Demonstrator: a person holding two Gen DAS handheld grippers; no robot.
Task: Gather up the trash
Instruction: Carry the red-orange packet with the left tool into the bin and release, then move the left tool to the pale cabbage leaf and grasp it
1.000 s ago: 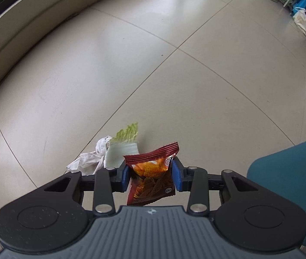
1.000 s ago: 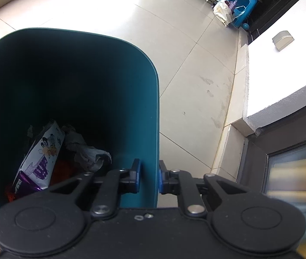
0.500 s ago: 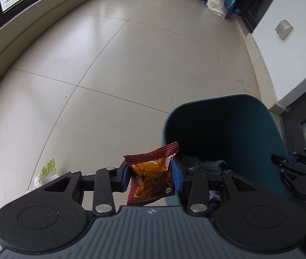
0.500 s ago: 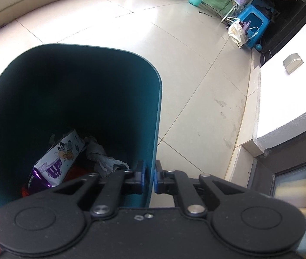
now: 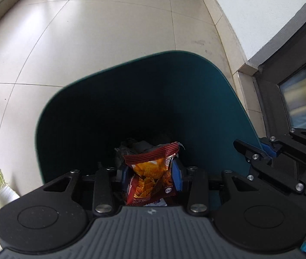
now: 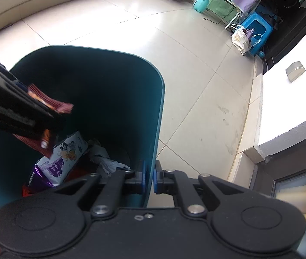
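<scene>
Left wrist view: left tool [image 5: 150,172] clamped on chip packet [image 5: 150,172], over teal bin [image 5: 228,79] mouth.
Right tool [image 6: 149,178]: pinched shut on bin rim, steadying.
Release advice: open only above the dark interior, clear of the rim.
Leftover: leafy scrap [image 5: 0,185] on floor, left of tool.

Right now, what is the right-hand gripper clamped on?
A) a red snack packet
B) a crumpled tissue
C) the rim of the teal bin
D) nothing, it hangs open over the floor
C: in the right wrist view the right gripper has its blue pads shut on the thin wall of the teal bin, while the red snack packet sits in the left gripper over the bin's opening.
</scene>
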